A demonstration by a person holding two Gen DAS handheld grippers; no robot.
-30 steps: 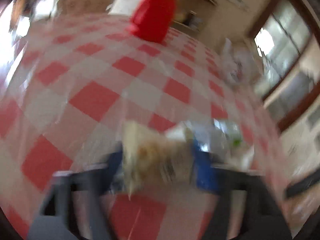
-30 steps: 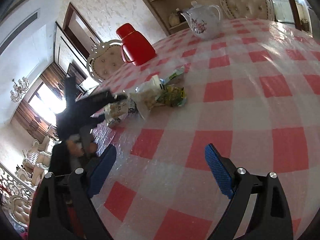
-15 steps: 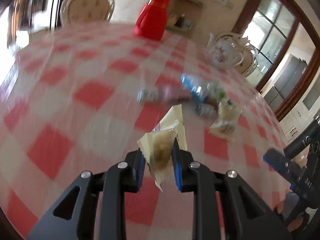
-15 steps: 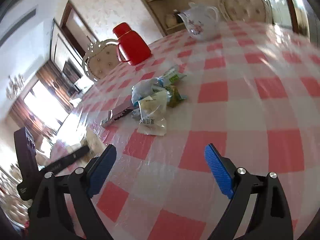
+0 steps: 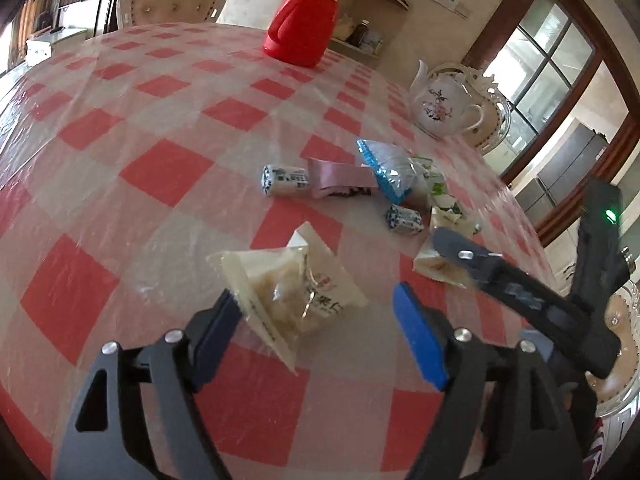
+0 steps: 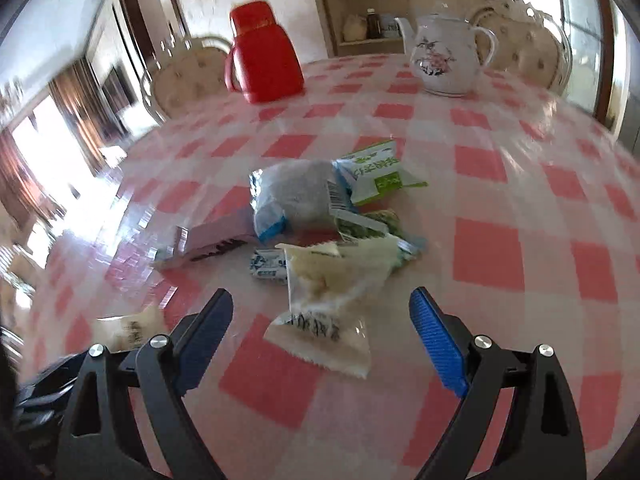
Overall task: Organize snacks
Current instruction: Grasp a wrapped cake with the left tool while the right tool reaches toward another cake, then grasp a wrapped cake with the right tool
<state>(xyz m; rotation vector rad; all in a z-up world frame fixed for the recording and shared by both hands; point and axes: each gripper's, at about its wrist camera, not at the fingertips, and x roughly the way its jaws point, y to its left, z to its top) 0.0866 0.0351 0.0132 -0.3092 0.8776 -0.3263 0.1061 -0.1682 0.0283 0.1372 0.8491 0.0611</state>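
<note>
A clear packet of pale snack lies flat on the checked tablecloth, just in front of the left gripper. The jaws of that gripper are opening, and the packet lies between the blue pads with one corner against the left pad; it is no longer pinched. This is judged to be a release: the packet is being set apart from the pile, toward the near edge, so that like snacks can be gathered in one place.

A second packet of the same kind lies in front of the right gripper, whose fingers stand wide apart and hold nothing. The packet is framed between them, so it is taken to be the next thing to be picked up, probably to be laid beside the first.

Behind it the rest of the snacks are heaped together: a blue-and-silver bag, a green-and-white packet, a pink wrapper and a small blue-printed sweet, some overlapping. They remain unsorted.

Farther back a red flask and a white teapot stand well apart from the snacks. In the left view the right gripper's arm is seen reaching across one corner of the far packet, so the two tools are close and some care is called for.
</note>
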